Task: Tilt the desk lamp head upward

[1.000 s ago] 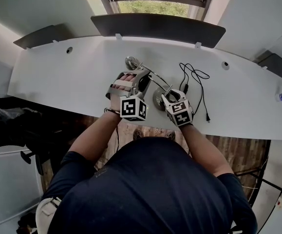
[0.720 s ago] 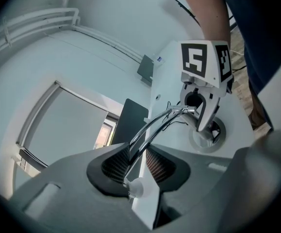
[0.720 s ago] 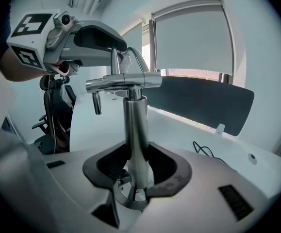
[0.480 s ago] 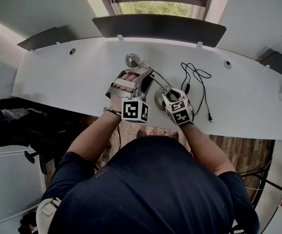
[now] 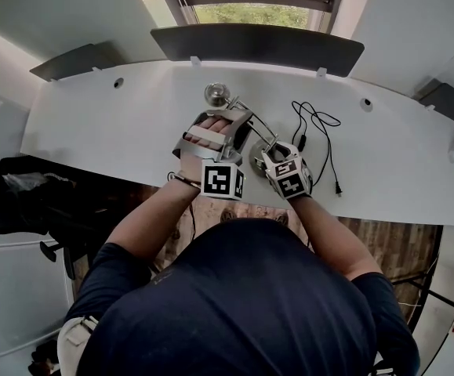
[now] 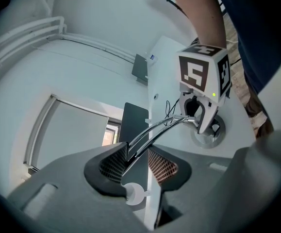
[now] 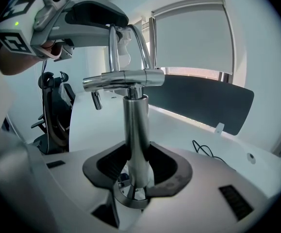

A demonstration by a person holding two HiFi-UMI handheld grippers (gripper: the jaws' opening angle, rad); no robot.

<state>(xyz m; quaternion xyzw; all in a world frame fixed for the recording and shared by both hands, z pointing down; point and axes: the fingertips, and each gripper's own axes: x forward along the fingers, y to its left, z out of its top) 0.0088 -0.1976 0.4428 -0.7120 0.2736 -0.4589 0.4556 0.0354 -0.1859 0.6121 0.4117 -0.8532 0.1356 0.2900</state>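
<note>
While its jaws have just been opening, the left gripper (image 6: 136,165) stands wide around the two chrome rods (image 6: 146,135) of the desk lamp's arm. The rods pass between the ribbed pads (image 6: 112,165), which do not press on them. The right gripper (image 7: 139,168) is closed on the lamp's upright post (image 7: 136,130), with one pad on each side, just above the round base (image 6: 218,137).

From the head view, the lamp head (image 5: 216,94), a small chrome dome, sits at about 11 o'clock from the base, just beyond the left gripper's tips. Each gripper carries a cube (image 6: 203,74) with black-and-white square markers and a small green light.

The base stands near the front edge of the white desk (image 5: 109,124), which lies at 6 o'clock. A black cable (image 5: 317,128) lies loose at 3 o'clock of the base, close to the right gripper. Toward 9 o'clock the desk top is wide and bare as far as its rounded end. At 12 o'clock a dark panel (image 5: 258,45) stands along the rear edge, with a window (image 5: 250,12) behind it.
</note>
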